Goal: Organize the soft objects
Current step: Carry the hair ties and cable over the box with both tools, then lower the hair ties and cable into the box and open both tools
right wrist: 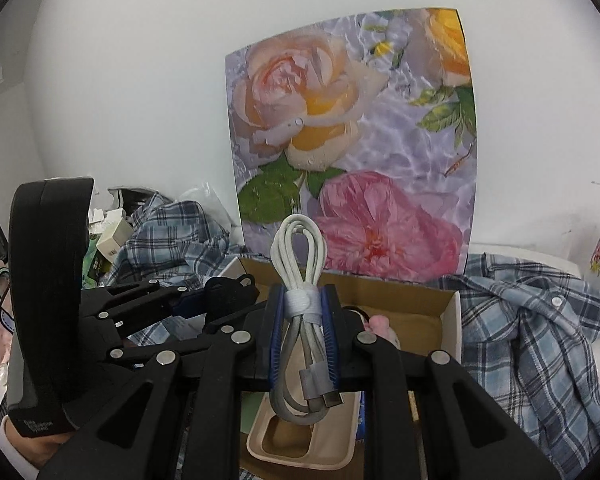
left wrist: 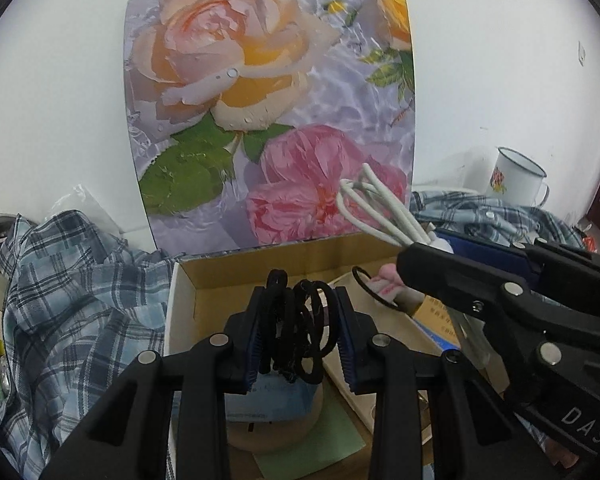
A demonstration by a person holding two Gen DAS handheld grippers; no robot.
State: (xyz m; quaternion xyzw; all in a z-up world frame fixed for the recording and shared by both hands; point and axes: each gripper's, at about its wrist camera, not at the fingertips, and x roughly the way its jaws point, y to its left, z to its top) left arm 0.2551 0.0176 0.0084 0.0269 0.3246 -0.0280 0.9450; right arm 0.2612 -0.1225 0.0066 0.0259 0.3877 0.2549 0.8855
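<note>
- Lying crumpled at the far left of the left wrist view, a blue plaid shirt (left wrist: 72, 300) spreads against the white outer wall of the cardboard box (left wrist: 284, 258), with small cartons at the edge behind it.
- Over the box's left part, the left gripper (left wrist: 300, 328) has its blue pads clamped on a bunch of black hair ties (left wrist: 300, 320); the loops stand upright between the pads and stick out above and below them.
- Under that bunch, inside the box, sit a rounded beige container (left wrist: 276, 428), a pale green sheet (left wrist: 315, 448) and flat printed packets.
- Behind the box, a floral lid (left wrist: 268, 108) printed with roses stands upright against the white wall.
- To the right of the ties, a black loop and something small and pink (left wrist: 387, 280) lie in the box, partly hidden.
- Further right, the right gripper (right wrist: 303, 336) is closed on a coiled white cable (right wrist: 300, 280), held upright above the box; a wrap band circles the coil between the pads, the loops rise above them and the plug end hangs below.
- In the right wrist view the box's right wall (right wrist: 451, 320) lies just beside the gripper, and a beige tray (right wrist: 300, 440) sits beneath the cable.
- More plaid cloth (right wrist: 531, 340) is heaped right of the box.
- At the far right, a white enamel mug (left wrist: 515, 176) with a flower print stands by the wall.
</note>
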